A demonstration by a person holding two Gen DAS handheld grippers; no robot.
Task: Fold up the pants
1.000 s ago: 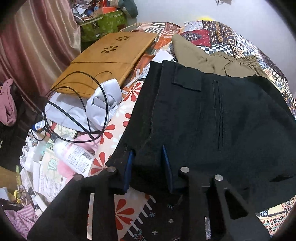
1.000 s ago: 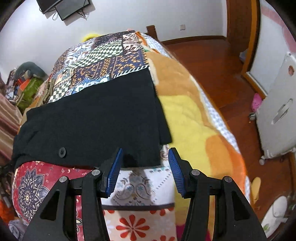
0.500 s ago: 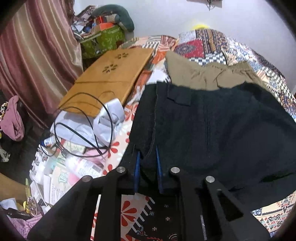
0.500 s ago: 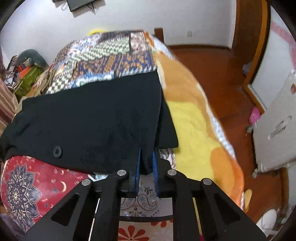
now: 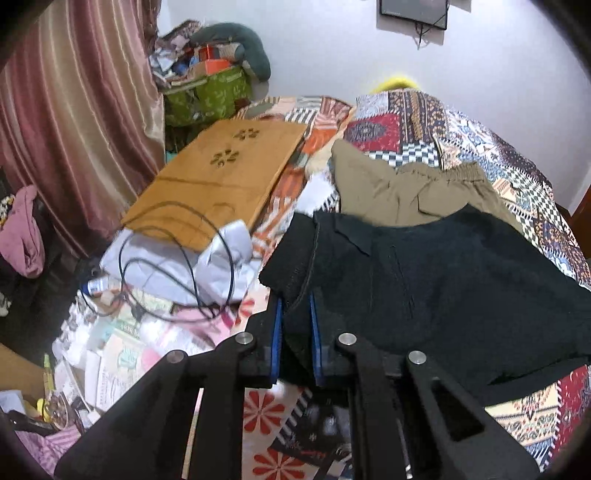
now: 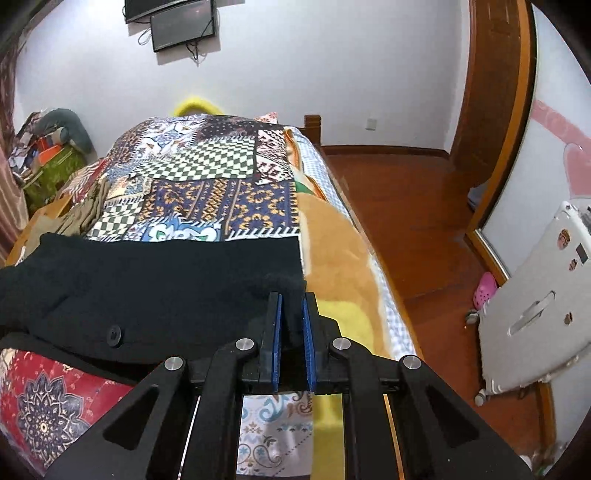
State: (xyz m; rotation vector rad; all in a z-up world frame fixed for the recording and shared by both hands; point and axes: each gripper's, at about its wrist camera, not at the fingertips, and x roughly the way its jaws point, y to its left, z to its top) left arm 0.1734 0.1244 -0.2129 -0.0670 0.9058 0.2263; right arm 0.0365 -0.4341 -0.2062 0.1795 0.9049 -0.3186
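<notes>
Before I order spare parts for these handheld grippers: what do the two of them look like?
The left gripper and right gripper look alike: matte black angular frames with triangular cut-outs, round silver pivot pins, and two flat fingers faced with blue pads. No cables, markings, hands or sleeves show in either view.

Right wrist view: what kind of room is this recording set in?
Most likely a home bedroom: a bed under a patchwork quilt, a wooden floor beside it, and a wall-mounted screen above.

Left gripper [image 5: 295, 310] clamped on black pants [image 5: 443, 288] edge; olive pants [image 5: 399, 192] behind.
</notes>
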